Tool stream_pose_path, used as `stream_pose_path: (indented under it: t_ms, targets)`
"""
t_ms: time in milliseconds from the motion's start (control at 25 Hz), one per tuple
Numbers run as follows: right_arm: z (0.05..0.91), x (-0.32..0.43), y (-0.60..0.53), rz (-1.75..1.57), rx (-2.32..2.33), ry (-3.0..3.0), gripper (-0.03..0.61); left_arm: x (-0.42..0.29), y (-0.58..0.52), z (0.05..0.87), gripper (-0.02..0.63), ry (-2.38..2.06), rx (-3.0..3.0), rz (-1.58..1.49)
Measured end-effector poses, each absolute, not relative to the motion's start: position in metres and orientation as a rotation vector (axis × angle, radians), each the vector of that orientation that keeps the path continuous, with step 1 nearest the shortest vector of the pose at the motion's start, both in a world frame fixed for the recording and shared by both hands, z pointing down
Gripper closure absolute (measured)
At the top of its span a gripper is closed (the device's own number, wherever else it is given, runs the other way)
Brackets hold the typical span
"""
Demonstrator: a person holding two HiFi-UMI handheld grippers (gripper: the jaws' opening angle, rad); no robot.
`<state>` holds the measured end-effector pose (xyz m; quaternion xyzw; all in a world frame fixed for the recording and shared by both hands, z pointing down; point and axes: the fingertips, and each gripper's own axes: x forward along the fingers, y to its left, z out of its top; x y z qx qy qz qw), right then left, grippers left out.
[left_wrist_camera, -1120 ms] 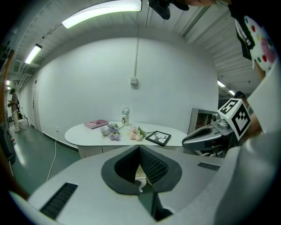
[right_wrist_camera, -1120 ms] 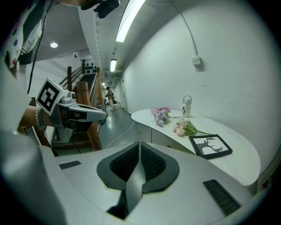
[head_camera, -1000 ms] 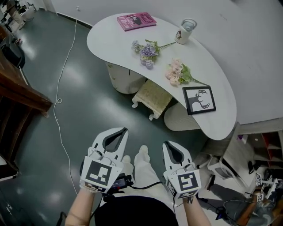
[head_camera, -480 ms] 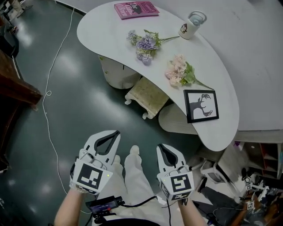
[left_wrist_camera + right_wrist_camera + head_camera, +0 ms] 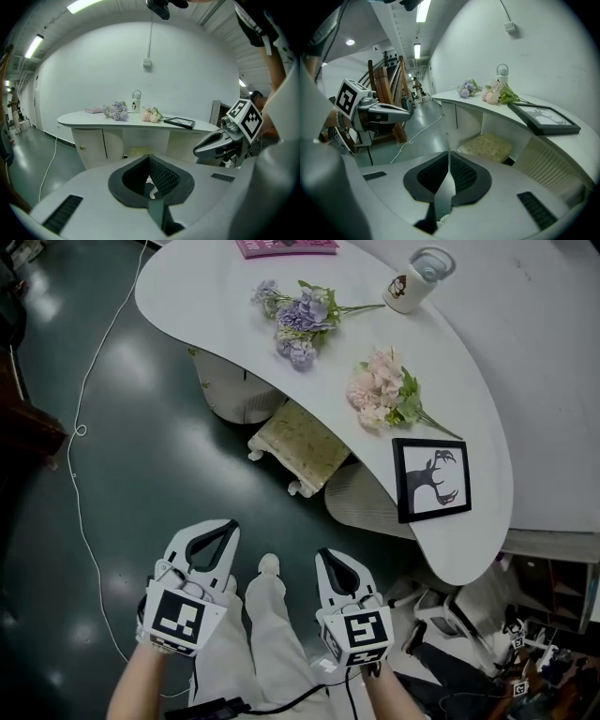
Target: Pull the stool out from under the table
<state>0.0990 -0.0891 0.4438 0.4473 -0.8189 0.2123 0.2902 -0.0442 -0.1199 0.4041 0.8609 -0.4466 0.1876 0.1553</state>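
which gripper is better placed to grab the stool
Right, probably: the right gripper sits nearer the cream cushioned stool under the white curved table; the left gripper is farther off. Both are shut, empty.

Pink book [image 5: 286,246], purple flowers [image 5: 298,317], pink flowers [image 5: 380,390], lidded mug [image 5: 412,282], framed antler picture [image 5: 433,478]; white cable [image 5: 80,427] on dark floor [image 5: 141,484]

Open floor [image 5: 178,493] up to stool [image 5: 302,446]; tabletop [image 5: 206,306] over its rear.

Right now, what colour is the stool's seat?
The stool seat is pale yellowish, best in the head view.
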Motion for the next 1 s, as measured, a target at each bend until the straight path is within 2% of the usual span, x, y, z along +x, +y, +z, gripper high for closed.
stream_pose_path:
  t_ms: [440,1000]
  targets:
    - [0.515,0.094,-0.109,0.572,1.152,-2.165,0.537,-0.052,-0.149,0.47,0.597,-1.319,2.414,0.542]
    - [0.592,0.126,-0.149,0.665,1.215,-2.067,0.537,-0.04,-0.196,0.55,0.597,-1.307,2.409,0.606]
